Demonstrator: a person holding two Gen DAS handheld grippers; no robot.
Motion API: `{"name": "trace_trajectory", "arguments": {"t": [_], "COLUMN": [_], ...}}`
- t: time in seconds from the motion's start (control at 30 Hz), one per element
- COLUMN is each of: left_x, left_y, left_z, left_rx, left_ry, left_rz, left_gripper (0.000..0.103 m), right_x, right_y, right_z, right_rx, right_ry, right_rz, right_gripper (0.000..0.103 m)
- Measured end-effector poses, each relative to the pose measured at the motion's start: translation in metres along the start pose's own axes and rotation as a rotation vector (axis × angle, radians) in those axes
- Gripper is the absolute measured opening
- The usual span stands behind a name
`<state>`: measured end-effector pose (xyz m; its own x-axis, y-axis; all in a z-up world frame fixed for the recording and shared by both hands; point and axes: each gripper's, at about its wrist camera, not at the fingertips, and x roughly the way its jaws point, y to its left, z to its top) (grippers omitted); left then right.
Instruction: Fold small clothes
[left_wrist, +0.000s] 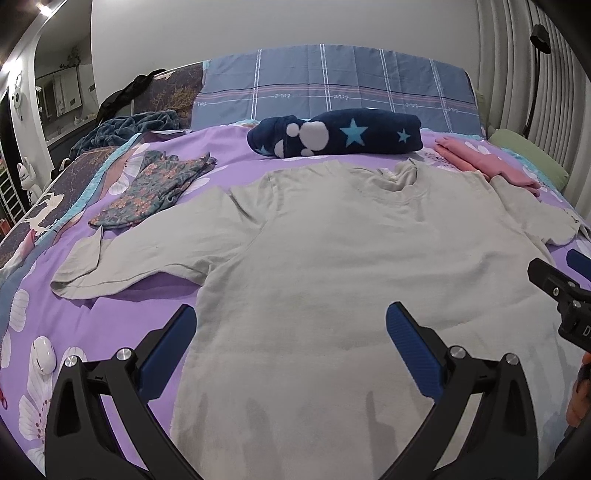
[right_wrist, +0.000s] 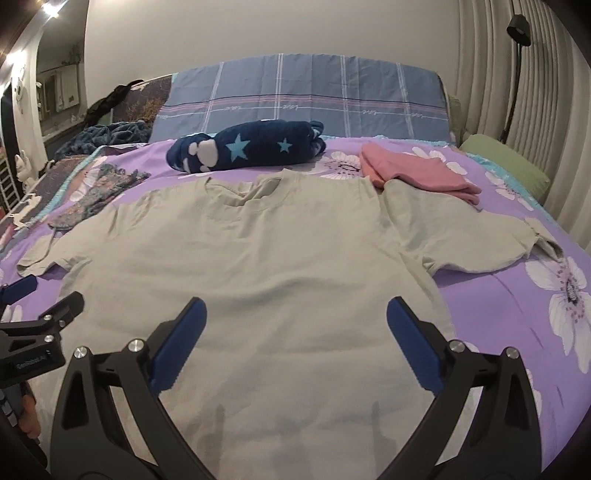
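Grey T-shirt (left_wrist: 332, 266) is lying spread flat across the purple flowered bed (left_wrist: 122, 310), neck toward the headboard and both sleeves out to the sides. Left gripper (left_wrist: 291, 343) is hovering just above the lower body of the shirt near its left edge, jaws spread wide and holding nothing; right gripper (right_wrist: 295, 332) is hovering over the lower right part, equally released. Neither looks to be touching the cloth.

To my eye the first fold has not begun. It would go best if each gripper were dropping to pinch the hem corners on its own side, taking both layers, then carrying the bottom up toward the collar evenly so the cloth is not skewing. Pink garment (right_wrist: 417, 170) is lying against the right shoulder, and the floral one (left_wrist: 155, 188) beside the left sleeve, so both sleeves need watching.
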<state>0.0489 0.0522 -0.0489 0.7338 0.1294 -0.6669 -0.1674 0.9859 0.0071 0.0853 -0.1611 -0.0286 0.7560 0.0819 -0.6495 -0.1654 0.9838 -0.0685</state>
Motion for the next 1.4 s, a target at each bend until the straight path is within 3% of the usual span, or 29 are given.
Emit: {"name": "trace_trajectory", "arguments": {"t": [0.6,0.7,0.77,0.87,0.93,1.0,1.1,1.27,1.4], "left_x": [0.000,0.011,0.022,0.042,0.052,0.063,0.091,0.131,0.146], "left_y": [0.008,0.032,0.060,0.113,0.150,0.181,0.230,0.262,0.276], "left_z": [-0.001,0.003,0.010,0.027,0.038,0.045,0.048,0.035,0.040], "left_rx": [0.034,0.029,0.041,0.049,0.028,0.001,-0.030,0.016,-0.016], "left_ry": [0.019,0.030,0.037,0.092,0.139,0.182,0.298,0.425,0.416], "left_rz": [0.065,0.140,0.253,0.403,0.481,0.519,0.556,0.580,0.614], "left_gripper": [0.102,0.102,0.102,0.083,0.061,0.053,0.053,0.053,0.053], "right_x": [-0.003,0.000,0.003,0.007,0.009,0.012,0.015,0.018,0.023], "right_y": [-0.013,-0.013,-0.013,-0.015,-0.016,-0.017,-0.016,-0.011,-0.011], "right_z": [-0.003,-0.003,-0.003,-0.003,-0.003,-0.002,-0.002,-0.003,-0.003], "right_rx": [0.044,0.027,0.016,0.012,0.016,0.023,0.030,0.007,0.022], "right_ry": [0.010,0.015,0.019,0.027,0.030,0.034,0.046,0.051,0.073], "right_rz": [0.009,0.000,-0.011,-0.018,-0.021,-0.023,-0.015,-0.021,-0.015], "right_gripper": [0.099,0.099,0.099,0.099,0.099,0.099,0.099,0.099,0.099]}}
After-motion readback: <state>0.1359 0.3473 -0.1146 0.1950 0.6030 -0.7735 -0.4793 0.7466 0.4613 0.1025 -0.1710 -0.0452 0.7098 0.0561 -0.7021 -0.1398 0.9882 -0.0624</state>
